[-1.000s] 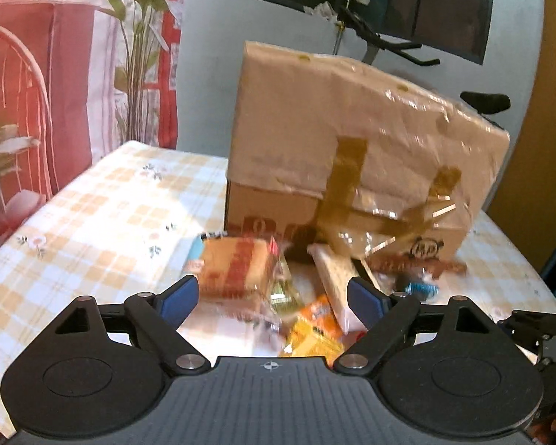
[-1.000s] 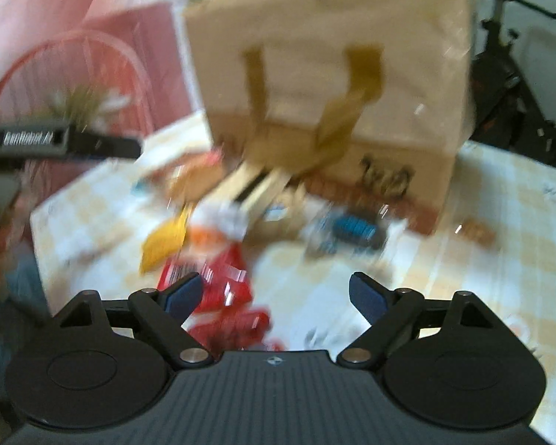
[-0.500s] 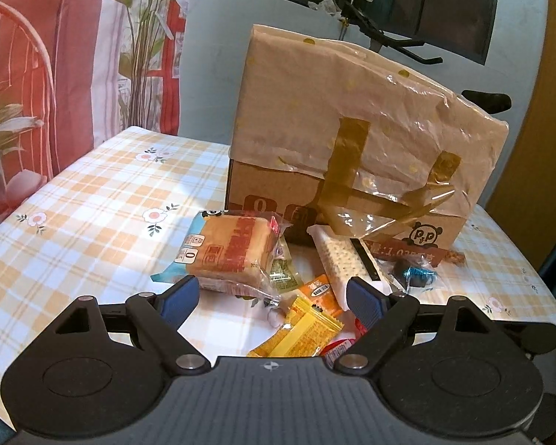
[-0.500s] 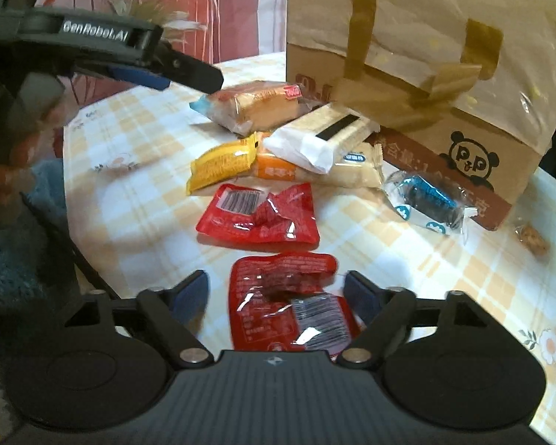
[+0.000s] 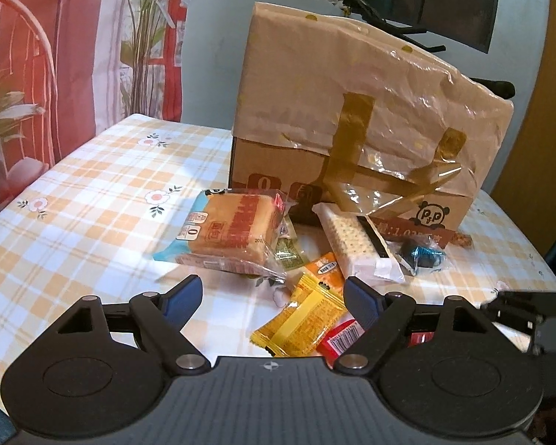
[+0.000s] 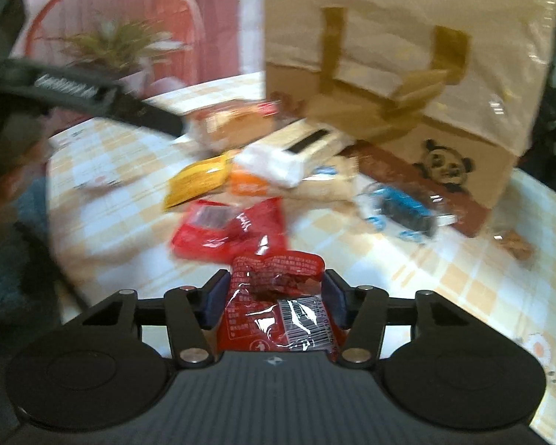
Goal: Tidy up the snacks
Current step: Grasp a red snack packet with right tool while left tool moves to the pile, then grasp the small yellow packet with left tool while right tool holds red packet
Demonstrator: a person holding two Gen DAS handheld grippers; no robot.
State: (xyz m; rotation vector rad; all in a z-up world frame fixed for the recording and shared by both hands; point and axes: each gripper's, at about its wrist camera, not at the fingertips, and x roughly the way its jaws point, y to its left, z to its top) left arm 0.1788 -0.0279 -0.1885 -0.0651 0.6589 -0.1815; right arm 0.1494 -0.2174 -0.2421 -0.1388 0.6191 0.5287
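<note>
Nearest, right tongs closing around a red snack packet, pads at its crinkled sides, packet lying low on the table. Left tongs spread wide, narrowing slightly, holding nothing, poised over a yellow packet. Risk from here: slippery foil likely to buckle or squirt out of a shallow pinch; could also drag the second red packet just beyond. Farther on, a loose pile: wrapped cake, cracker pack, blue sweet. Behind, a taped cardboard box under plastic. Checked floral cloth; plants, red chair, dark window beyond.
</note>
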